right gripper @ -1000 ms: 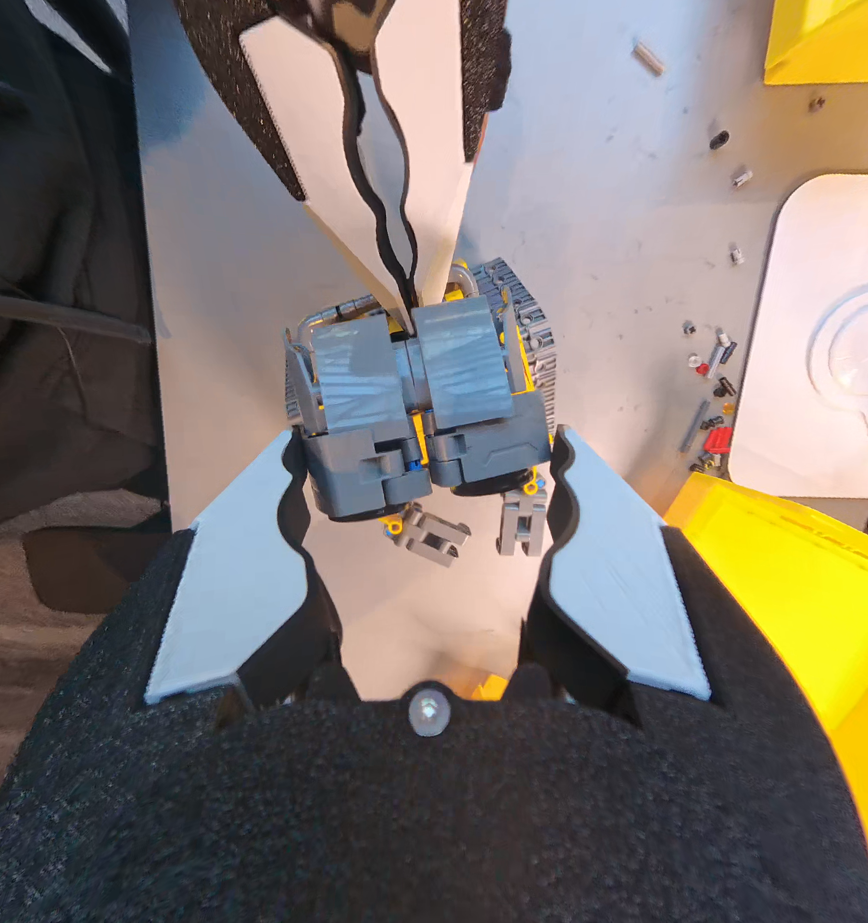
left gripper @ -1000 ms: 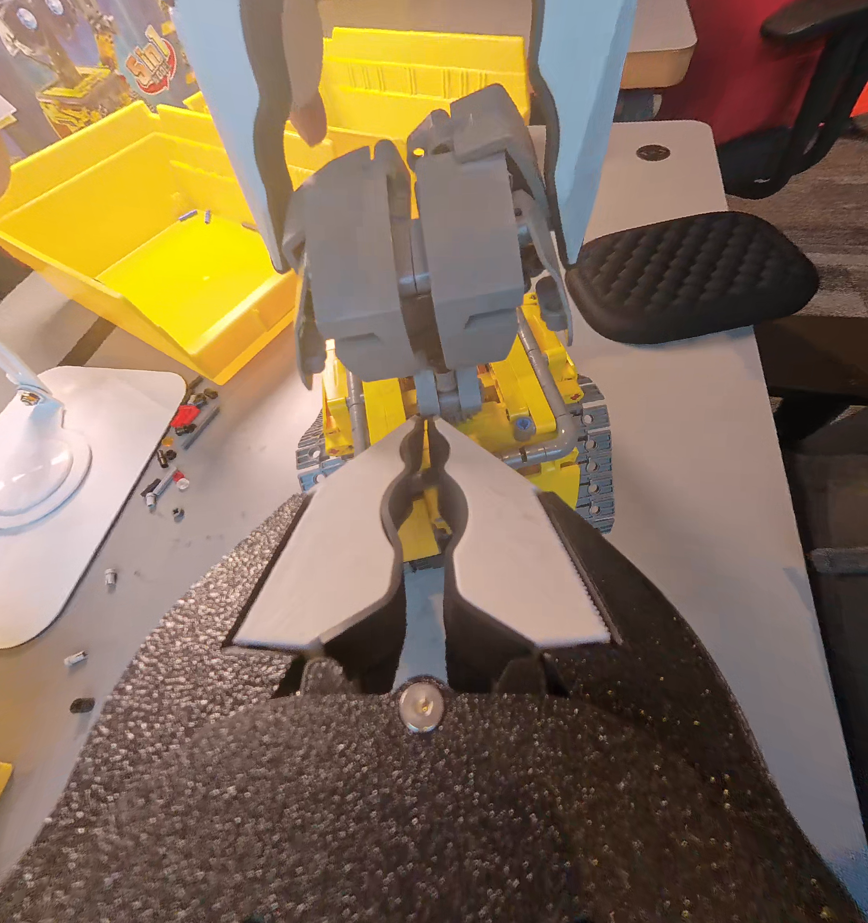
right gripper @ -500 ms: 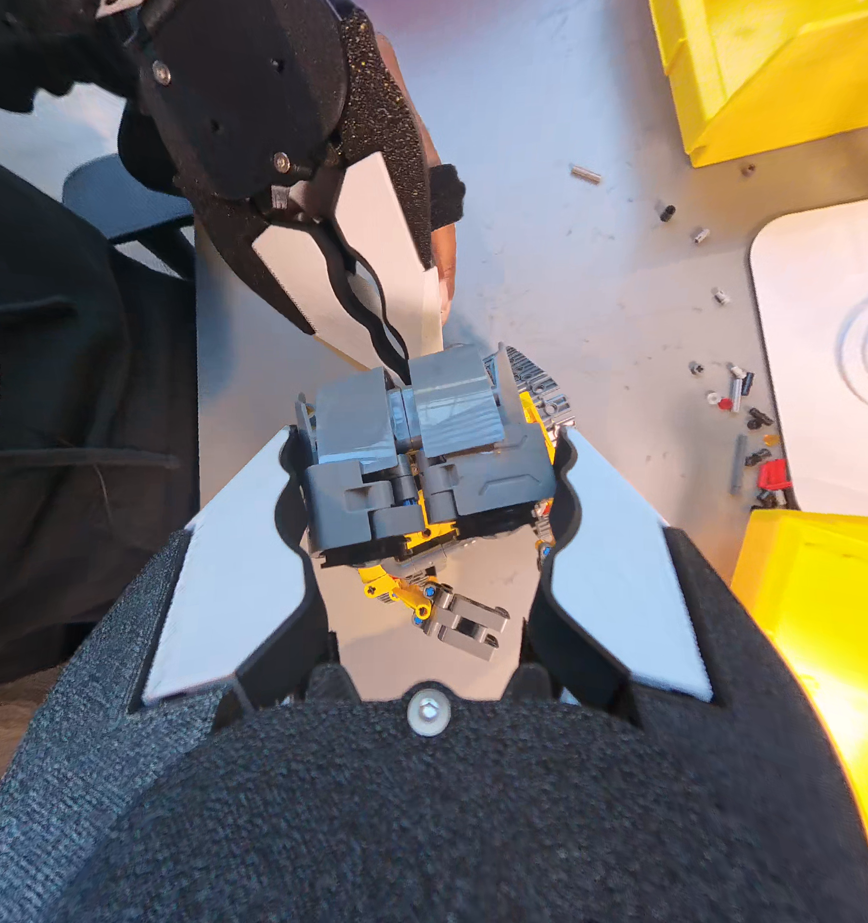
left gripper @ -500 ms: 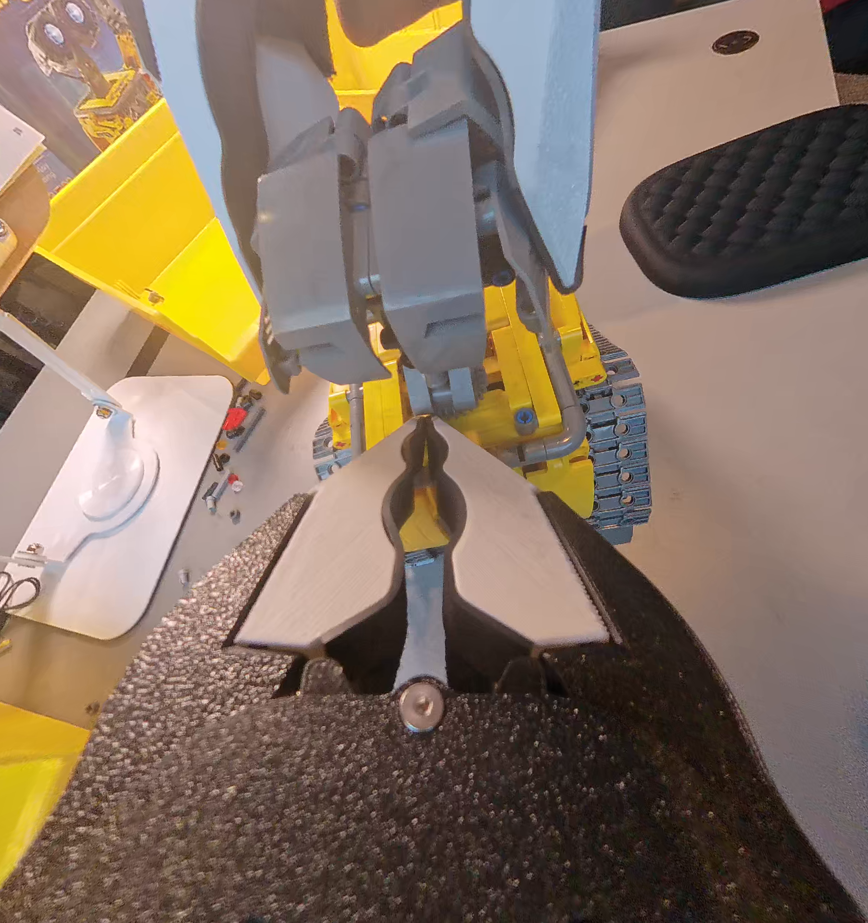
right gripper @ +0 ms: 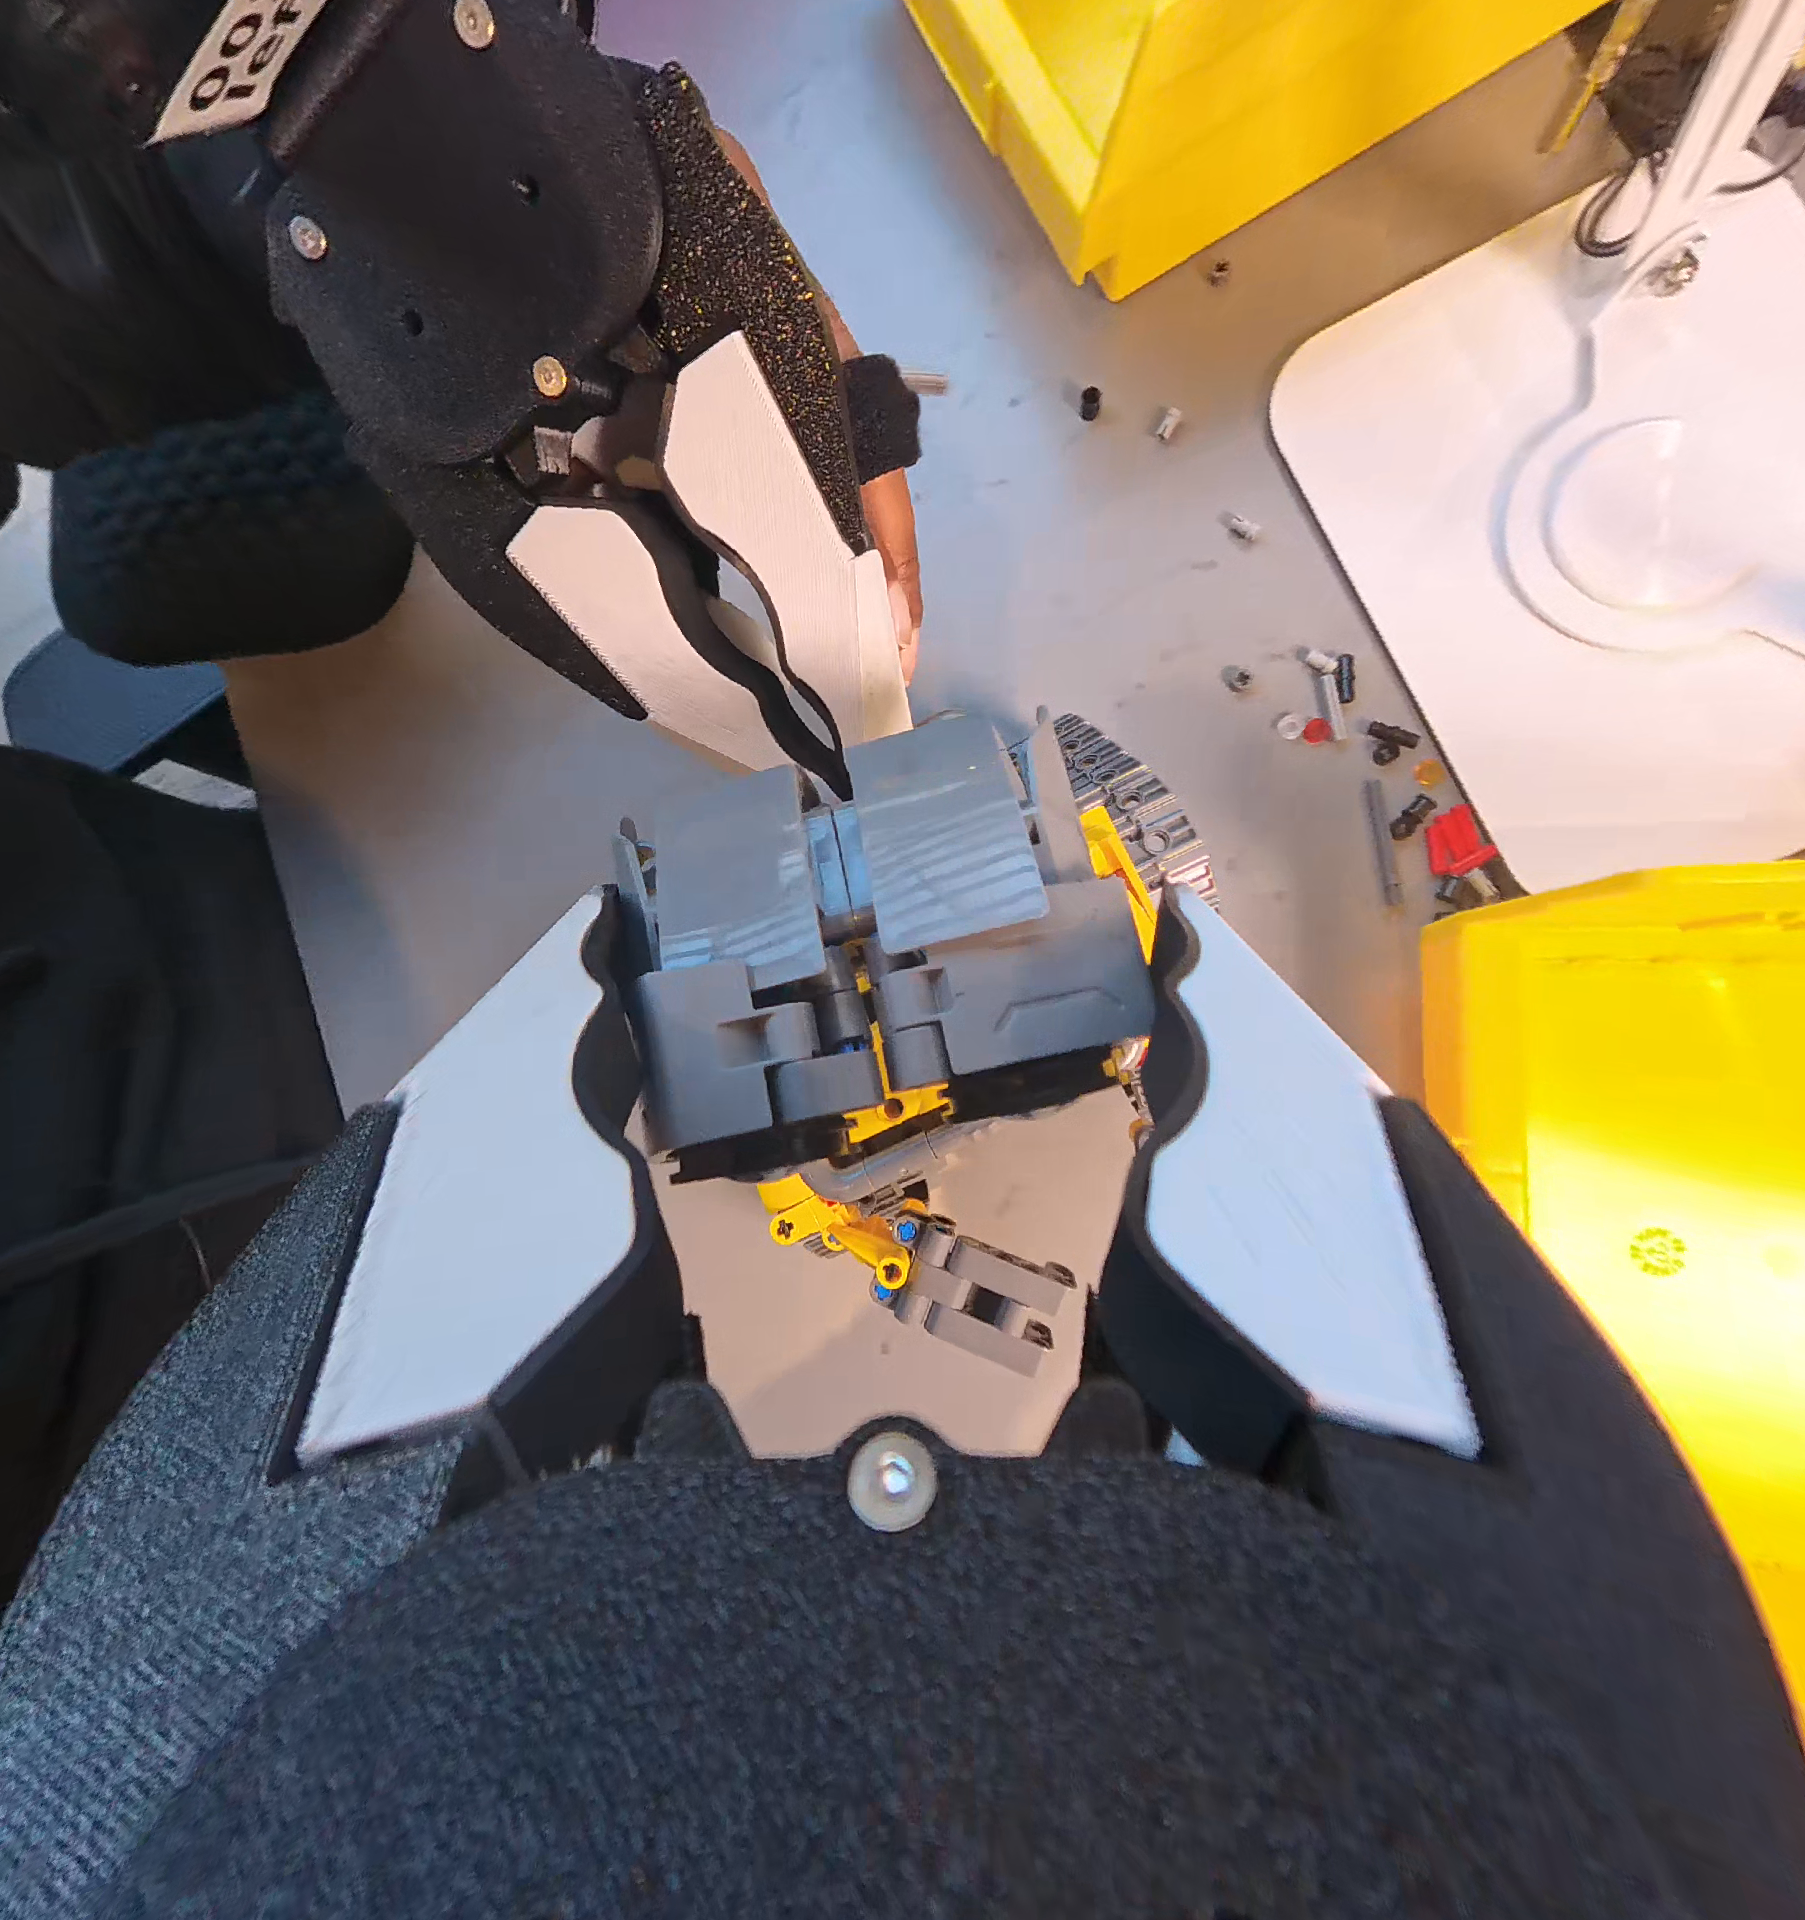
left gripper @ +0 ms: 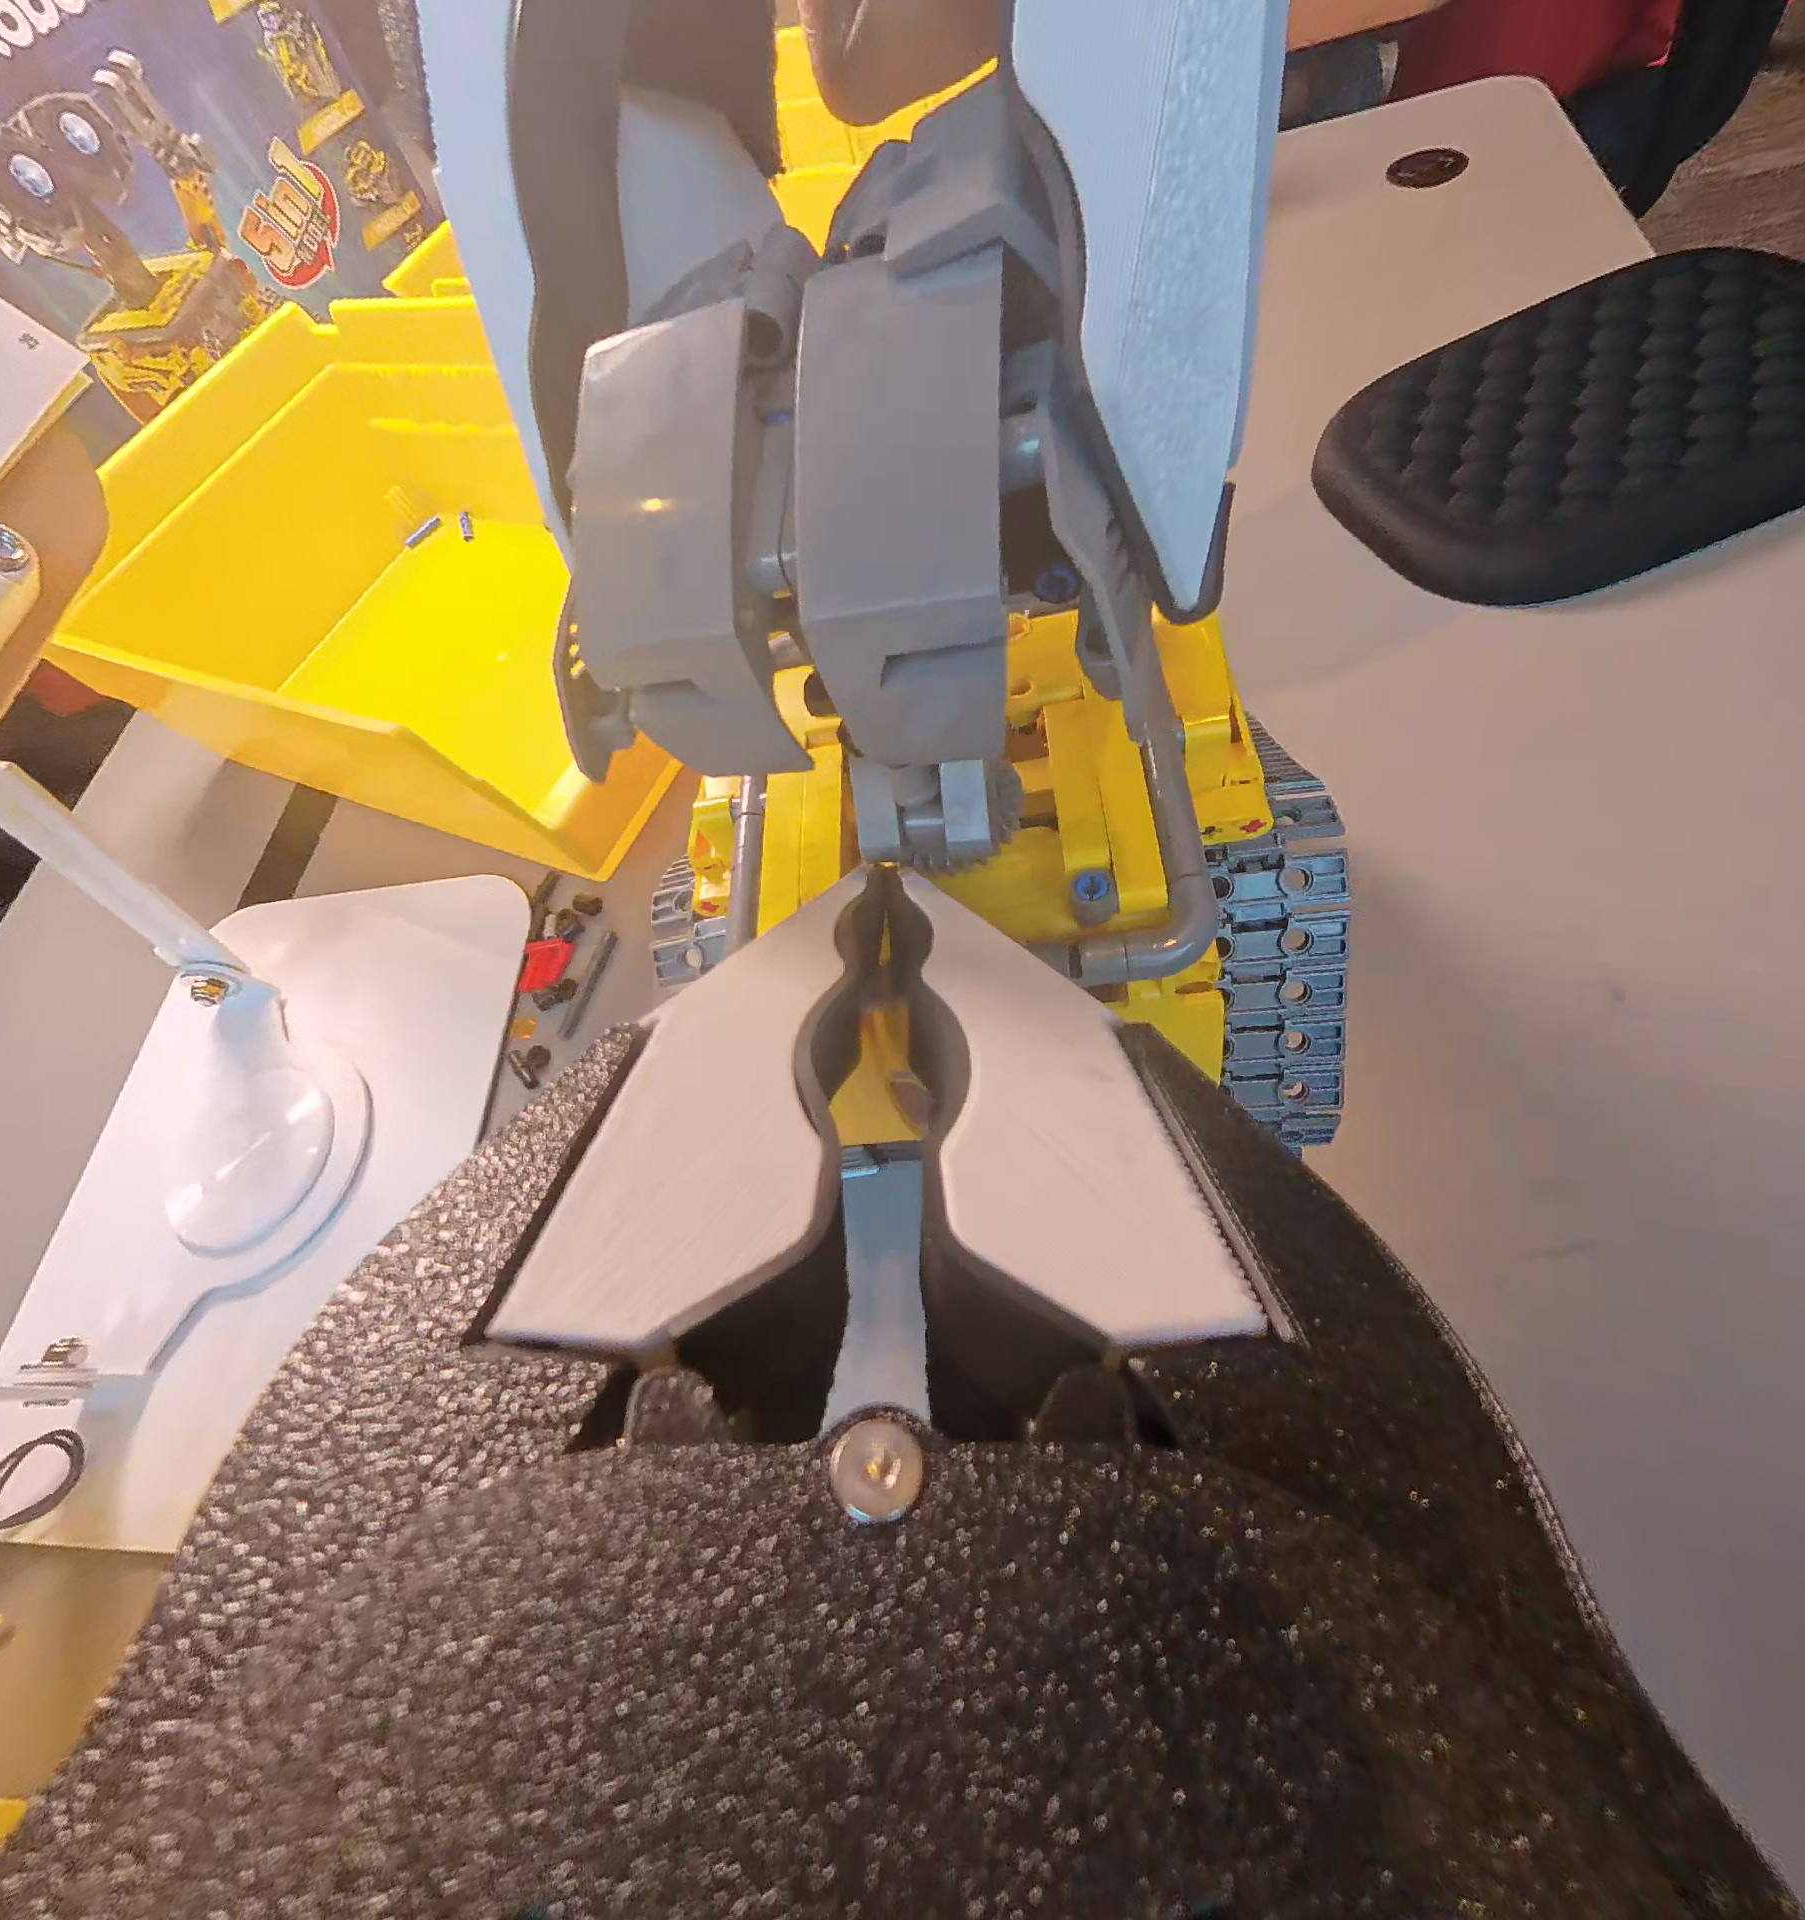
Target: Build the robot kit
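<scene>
The brick robot (right gripper: 877, 987), yellow body on grey tracks with a two-part grey head, stood on the counter (left gripper: 1500, 935), built up as far as we could see. Our right tool (right gripper: 882, 1013) had its fingers against both sides of the head, gripping it. Our left tool (left gripper: 882, 904) was pinched closed at the neck joint just under the head. Loose small parts (right gripper: 1397, 769) lay near on the counter, beside a white lamp base (right gripper: 1604, 520) and yellow bins (left gripper: 337, 582).
</scene>
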The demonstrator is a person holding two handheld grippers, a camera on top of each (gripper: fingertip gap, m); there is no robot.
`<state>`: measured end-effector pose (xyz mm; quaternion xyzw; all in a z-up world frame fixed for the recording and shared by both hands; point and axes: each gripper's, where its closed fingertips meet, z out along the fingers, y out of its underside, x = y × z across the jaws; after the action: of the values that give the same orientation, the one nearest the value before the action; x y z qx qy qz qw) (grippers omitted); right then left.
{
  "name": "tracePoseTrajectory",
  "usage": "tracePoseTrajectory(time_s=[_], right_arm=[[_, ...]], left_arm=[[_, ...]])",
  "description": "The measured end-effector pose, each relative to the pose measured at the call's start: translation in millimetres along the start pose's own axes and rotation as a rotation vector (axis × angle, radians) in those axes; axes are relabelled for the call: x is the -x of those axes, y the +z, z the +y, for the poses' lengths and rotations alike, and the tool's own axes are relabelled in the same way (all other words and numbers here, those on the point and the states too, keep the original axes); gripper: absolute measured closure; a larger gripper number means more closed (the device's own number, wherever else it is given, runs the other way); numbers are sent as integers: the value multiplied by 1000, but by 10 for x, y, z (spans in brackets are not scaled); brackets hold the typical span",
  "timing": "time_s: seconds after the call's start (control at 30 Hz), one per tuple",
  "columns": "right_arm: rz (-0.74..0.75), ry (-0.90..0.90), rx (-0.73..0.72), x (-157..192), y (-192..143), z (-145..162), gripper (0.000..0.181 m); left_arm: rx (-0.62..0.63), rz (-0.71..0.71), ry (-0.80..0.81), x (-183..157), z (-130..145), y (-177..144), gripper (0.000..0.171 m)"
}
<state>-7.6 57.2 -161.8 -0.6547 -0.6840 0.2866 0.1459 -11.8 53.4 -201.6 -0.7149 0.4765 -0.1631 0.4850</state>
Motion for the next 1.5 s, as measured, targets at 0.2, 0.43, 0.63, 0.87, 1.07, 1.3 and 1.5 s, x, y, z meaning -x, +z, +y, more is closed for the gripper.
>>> tracePoseTrajectory(time_s=[0.2, 0.43, 0.63, 0.87, 1.07, 1.3, 1.5], right_arm=[[24, 65, -33, -113, 22, -53, 82], [31, -41, -39, -94, 11, -34, 82], [50, -142, 43, -70, 7, -12, 82], [24, -140, 96, -67, 3, 16, 82], [-69, -40, 151, -26, -28, -86, 82], [-123, 50, 231, -58, -32, -151, 82], [-185, 160, 247, -84, -39, -175, 82]], left_arm=[[32, -42, -34, 136, 43, -70, 168], [-166, -30, -219, -106, 8, -318, 101], [-119, -78, -276, -81, 307, 35, 47], [-114, 25, -263, -25, 295, 145, 66], [-63, 163, -394, -118, 209, 38, 66], [-59, 252, -507, -111, 178, -47, 66], [-53, 329, -570, -105, 151, -98, 66]])
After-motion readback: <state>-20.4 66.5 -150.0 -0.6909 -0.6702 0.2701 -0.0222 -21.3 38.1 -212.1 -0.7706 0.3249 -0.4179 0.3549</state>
